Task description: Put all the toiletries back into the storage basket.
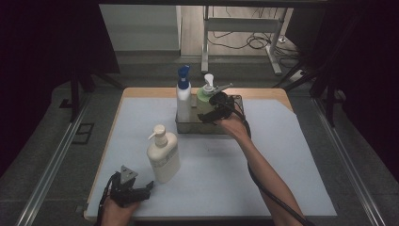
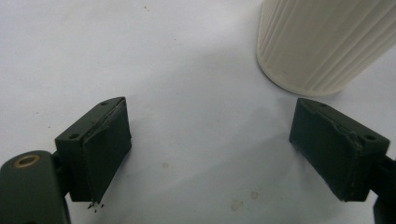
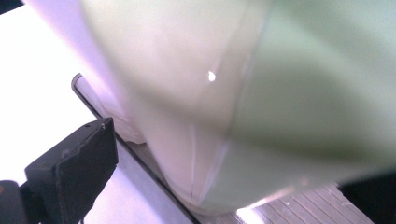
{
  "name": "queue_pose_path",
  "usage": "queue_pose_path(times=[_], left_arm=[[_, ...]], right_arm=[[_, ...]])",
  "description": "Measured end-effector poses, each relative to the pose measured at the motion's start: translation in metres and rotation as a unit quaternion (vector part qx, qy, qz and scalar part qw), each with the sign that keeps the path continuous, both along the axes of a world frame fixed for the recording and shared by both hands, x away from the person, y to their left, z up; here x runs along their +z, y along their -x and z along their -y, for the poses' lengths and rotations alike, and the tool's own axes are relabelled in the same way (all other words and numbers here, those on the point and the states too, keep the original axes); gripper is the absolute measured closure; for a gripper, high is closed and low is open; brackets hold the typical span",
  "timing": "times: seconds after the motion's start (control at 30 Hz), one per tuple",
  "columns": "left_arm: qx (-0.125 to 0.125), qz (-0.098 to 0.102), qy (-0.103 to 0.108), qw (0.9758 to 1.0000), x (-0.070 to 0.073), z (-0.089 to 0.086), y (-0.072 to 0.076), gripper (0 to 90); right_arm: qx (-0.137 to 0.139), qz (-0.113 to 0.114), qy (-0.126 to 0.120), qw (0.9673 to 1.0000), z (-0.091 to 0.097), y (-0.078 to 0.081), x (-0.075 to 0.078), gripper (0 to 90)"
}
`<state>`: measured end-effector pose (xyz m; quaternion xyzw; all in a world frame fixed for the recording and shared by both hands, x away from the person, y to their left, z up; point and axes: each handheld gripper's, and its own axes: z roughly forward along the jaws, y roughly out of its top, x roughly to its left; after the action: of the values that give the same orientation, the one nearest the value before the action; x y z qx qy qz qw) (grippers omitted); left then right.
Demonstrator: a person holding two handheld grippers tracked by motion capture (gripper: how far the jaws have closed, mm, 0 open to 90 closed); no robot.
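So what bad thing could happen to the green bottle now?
The right gripper is very close to the green bottle standing in the metal tray, with one pad clear of it. Pulling back crookedly might tip it against the blue-capped bottle beside it. Also, the left gripper rests open near the cream pump bottle; a careless swing could knock that over.

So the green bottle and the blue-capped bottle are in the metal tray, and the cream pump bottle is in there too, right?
Not quite. The cream pump bottle stands outside the metal tray, on the white mat near the left gripper, per the high view. The green bottle and blue-capped bottle are in it.
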<state>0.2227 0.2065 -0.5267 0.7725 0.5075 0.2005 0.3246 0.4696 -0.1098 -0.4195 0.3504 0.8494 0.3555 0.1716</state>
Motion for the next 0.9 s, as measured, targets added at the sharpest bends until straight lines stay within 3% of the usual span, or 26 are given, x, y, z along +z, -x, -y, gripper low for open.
queue_pose_path(times=[0.17, 0.47, 0.9], left_arm=[[0.0, 0.0, 0.0, 1.0, 0.0, 0.0, 0.0, 12.5], [0.0, 0.0, 0.0, 1.0, 0.0, 0.0, 0.0, 12.5], [0.0, 0.0, 0.0, 1.0, 0.0, 0.0, 0.0, 12.5]], right_arm=[[0.004, -0.004, -0.006, 1.0, 0.005, 0.007, 0.003, 0.0], [0.011, 0.01, -0.016, 0.9998, 0.016, 0.02, 0.012, 4.0], [0.015, 0.013, -0.034, 0.9992, 0.044, 0.035, 0.017, 29.2]])
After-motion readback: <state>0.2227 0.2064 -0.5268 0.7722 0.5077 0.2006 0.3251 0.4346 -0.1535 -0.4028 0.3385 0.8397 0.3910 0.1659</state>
